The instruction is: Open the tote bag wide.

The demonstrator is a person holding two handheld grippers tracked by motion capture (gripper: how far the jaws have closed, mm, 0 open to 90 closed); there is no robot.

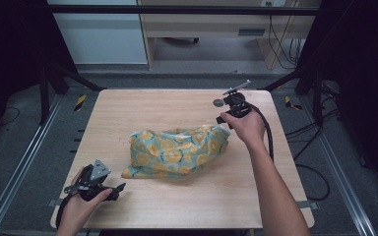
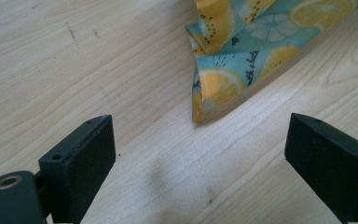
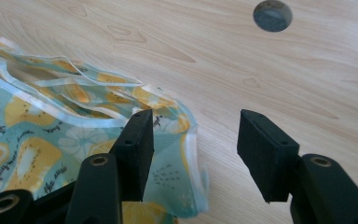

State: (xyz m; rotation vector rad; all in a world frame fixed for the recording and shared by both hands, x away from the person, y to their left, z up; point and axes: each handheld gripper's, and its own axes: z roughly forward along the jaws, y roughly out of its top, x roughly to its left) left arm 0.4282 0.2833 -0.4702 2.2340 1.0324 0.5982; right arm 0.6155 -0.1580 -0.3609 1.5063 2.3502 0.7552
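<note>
A teal bag printed with yellow lemon slices (image 1: 177, 150) lies crumpled in the middle of the wooden table (image 1: 147, 105). My right gripper (image 1: 224, 120) hovers at the bag's right end. In the right gripper view its jaws (image 3: 193, 140) stand apart over the bag's open, white-edged mouth (image 3: 51, 140); the fabric edge lies loose between them, not pinched. My left gripper (image 1: 117, 191) rests low near the table's front left, open. In the left gripper view its jaws (image 2: 200, 140) are wide apart over bare wood, with the bag's corner (image 2: 214, 88) a short way ahead.
A small grey round disc (image 1: 218, 103) (image 3: 272, 15) sits in the tabletop just beyond the right gripper. Dark frame posts and cables stand around the table's right and far edges. Bare wood surrounds the bag.
</note>
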